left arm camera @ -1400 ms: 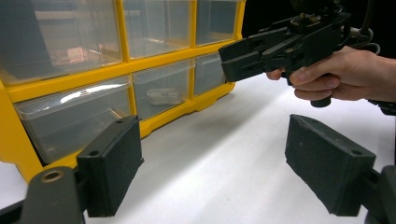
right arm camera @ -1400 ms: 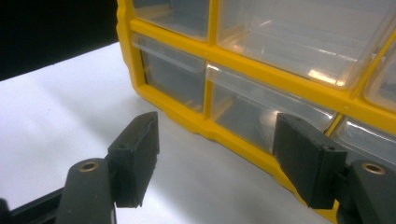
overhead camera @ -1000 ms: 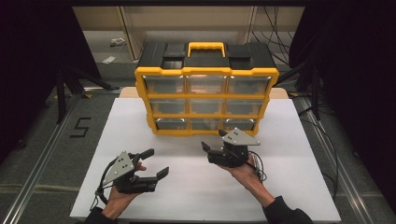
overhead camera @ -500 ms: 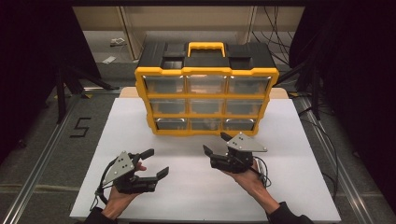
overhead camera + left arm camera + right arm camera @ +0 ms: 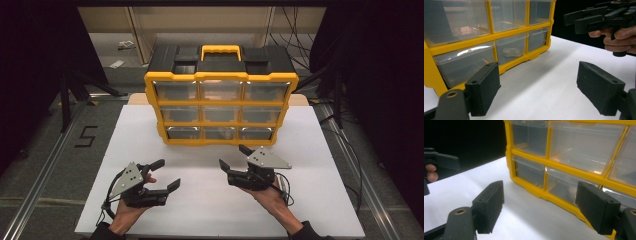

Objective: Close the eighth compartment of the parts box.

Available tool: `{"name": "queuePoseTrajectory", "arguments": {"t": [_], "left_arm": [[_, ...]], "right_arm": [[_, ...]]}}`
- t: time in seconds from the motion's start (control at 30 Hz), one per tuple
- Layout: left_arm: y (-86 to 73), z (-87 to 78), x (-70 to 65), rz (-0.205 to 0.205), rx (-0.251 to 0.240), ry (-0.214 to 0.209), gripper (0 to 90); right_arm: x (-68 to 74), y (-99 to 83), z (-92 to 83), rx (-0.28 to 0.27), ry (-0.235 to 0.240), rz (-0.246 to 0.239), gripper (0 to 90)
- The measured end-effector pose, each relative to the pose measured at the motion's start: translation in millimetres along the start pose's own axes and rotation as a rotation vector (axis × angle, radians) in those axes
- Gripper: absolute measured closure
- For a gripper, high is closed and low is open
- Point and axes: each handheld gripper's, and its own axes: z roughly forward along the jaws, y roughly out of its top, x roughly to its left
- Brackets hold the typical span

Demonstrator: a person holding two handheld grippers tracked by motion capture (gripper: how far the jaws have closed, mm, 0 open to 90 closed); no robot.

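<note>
White tabletop (image 5: 310, 150) under dim light, dark surroundings. Two grippers, both w/ jaws spread wide, holding nothing: left gripper (image 5: 161, 175) near the front-left, right gripper (image 5: 235, 157) just in front of the organizer's bottom row. One yellow organizer (image 5: 221, 109) w/ black top, standing at the table's back-center; nine clear drawers, 3x3. Small pale item in a bottom drawer (image 5: 511, 52), too blurry to identify.
</note>
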Motion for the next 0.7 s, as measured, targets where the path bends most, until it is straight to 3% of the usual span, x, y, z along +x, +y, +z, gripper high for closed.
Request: {"name": "queuePoseTrajectory", "arguments": {"t": [0.7], "left_arm": [[0.9,-1.8,0.2,0.002,-0.009,0.004,18.6]], "right_arm": [[-0.3,-8.5,-27.2,-0.047,-0.001,0.029,21.4]]}}
